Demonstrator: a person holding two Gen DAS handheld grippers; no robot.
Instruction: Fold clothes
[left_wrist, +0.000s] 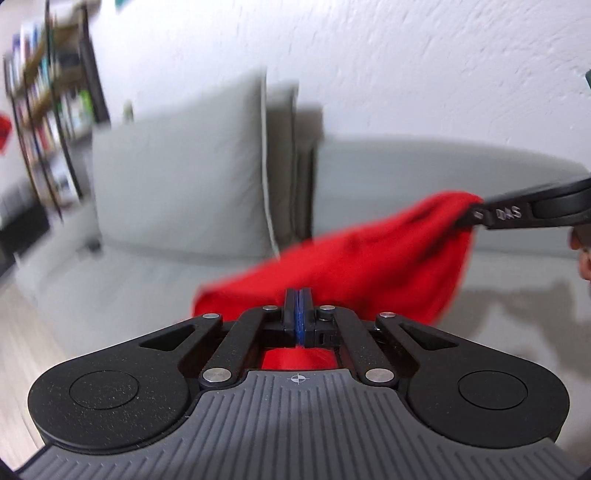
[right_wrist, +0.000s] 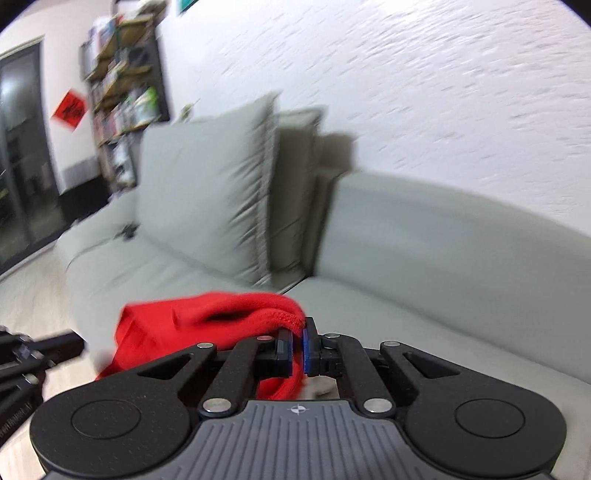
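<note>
the left gripper (left_wrist: 298, 295) and right gripper (right_wrist: 297, 332) each pinch the red garment (left_wrist: 354, 258) above the sofa (left_wrist: 147, 266), seemingly unfolded, folding barely begun.

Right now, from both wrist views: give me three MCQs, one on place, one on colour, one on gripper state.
1. Where is the garment?
A. lying flat on the sofa
B. held up between both grippers
C. on the bookshelf

2. Its colour?
A. red
B. blue
C. grey

3. The right gripper is:
A. wide open
B. shut on nothing
C. shut on the garment

Key: 1 B, the left gripper and the right one each pinch an edge, with the grey sofa behind. 2 A, red in both views. 3 C, cloth runs between its blue pads.
</note>
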